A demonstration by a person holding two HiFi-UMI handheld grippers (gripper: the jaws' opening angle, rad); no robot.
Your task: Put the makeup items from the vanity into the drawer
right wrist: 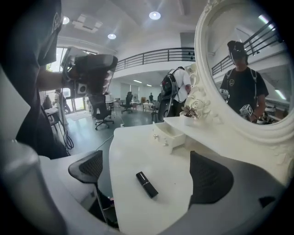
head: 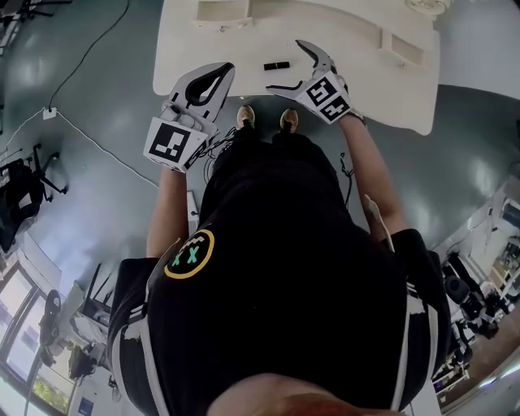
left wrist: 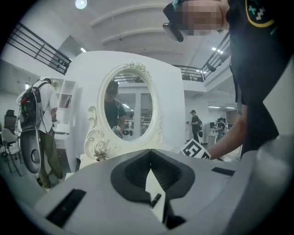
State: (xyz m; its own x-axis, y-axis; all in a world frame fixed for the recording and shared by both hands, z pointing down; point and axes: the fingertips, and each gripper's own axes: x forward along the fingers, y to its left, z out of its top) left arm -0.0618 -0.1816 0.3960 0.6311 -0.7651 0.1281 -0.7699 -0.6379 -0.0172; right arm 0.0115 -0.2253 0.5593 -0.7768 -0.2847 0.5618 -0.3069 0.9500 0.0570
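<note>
A black lipstick (head: 276,65) lies on the white vanity top (head: 357,89), near its front edge. My right gripper (head: 284,65) is open, and the lipstick (right wrist: 147,184) lies between and just beyond its two black pads (right wrist: 209,176) without touching them. To the left of the lipstick, my left gripper (head: 221,73) is shut and holds nothing. Through the slit below its closed tips (left wrist: 150,153) I see the lipstick (left wrist: 156,200). A small white drawer (right wrist: 169,135) stands pulled open at the back of the vanity (head: 221,12).
An oval mirror in an ornate white frame (left wrist: 131,108) rises behind the vanity top. A small flower pot (right wrist: 189,117) stands on the shelf beside it. People stand in the room behind; office chairs (right wrist: 102,114) stand on the grey floor. My shoes (head: 266,119) are at the vanity's front edge.
</note>
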